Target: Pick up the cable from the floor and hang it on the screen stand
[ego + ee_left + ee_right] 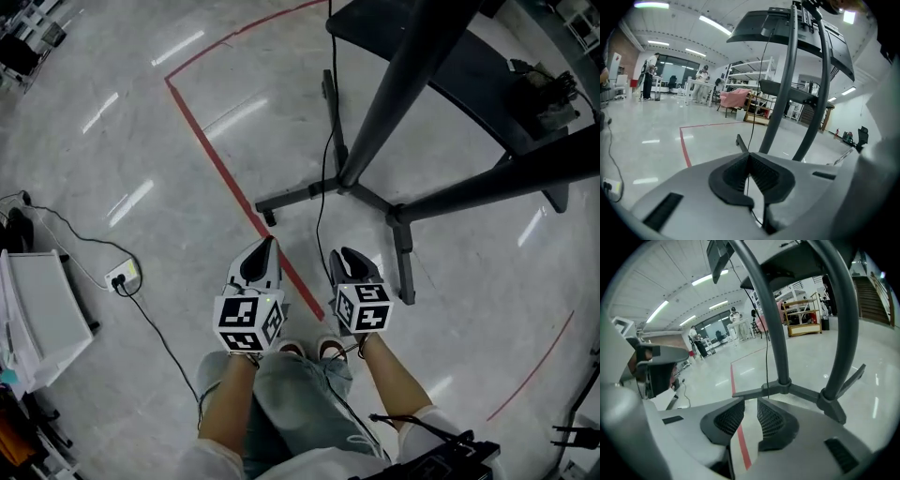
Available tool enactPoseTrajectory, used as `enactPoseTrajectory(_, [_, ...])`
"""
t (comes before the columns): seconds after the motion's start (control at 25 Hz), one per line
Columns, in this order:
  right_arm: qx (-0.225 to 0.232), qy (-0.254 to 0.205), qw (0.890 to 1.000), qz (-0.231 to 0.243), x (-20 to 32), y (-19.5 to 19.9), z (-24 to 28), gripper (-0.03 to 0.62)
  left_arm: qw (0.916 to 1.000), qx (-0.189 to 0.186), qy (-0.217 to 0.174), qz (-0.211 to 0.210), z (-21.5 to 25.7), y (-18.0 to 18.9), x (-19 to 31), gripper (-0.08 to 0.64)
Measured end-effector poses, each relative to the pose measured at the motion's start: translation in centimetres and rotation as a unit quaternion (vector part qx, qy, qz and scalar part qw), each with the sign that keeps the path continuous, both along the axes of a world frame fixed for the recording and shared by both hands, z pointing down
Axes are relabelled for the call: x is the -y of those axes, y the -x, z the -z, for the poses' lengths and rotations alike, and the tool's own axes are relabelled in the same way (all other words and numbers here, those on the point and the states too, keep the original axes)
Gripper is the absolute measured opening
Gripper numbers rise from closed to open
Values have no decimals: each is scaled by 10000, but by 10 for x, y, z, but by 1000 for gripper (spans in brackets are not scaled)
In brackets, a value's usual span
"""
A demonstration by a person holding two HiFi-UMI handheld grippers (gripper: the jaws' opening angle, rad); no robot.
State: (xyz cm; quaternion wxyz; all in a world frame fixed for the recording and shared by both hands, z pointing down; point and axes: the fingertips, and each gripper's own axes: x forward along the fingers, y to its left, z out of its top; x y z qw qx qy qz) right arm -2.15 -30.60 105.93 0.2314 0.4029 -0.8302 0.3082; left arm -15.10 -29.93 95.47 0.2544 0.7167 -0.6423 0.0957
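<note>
Glossy pale grey floor (pixel 112 122) with a red tape line (pixel 211 155) from 11 o'clock to centre. Charcoal screen stand (pixel 394 84) at 1 o'clock, with a thin black cable (pixel 324 178). Light grey left gripper (pixel 270 244) and right gripper (pixel 343 255) have black-and-white checked marker cubes (pixel 248 323).

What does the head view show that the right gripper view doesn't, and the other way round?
Only the head view shows the person's shoes and legs, and the marker cube on the right gripper.

Only the right gripper view shows ceiling lights, distant people at tables, and that gripper's jaws standing apart with nothing between them.

Both views show the screen stand, the black cable hanging by it, and the red floor line.
</note>
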Motion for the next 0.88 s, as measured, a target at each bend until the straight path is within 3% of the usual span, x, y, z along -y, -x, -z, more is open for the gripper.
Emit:
enactPoseTrajectory(0.12, [-69, 4, 9999, 115, 7, 2, -83, 78, 9999, 8, -120, -121, -51, -2, 24, -2])
enactPoseTrajectory(0.36, [-315, 245, 9982, 448, -4, 13, -208, 77, 9986, -349, -255, 301, -126, 5, 37, -2])
enactPoseTrajectory(0.56, [-595, 369, 9956, 616, -11, 18, -256, 78, 9988, -241, -263, 329, -148, 7, 23, -1])
enactPoseTrajectory(0.72, [-771, 377, 9944, 623, -12, 19, -271, 78, 9994, -241, -143, 225, -153, 7, 13, -1])
enactPoseTrajectory(0.88, [-901, 407, 9930, 649, -12, 21, -281, 77, 10000, 4, 4, 20, -165, 2, 3, 0])
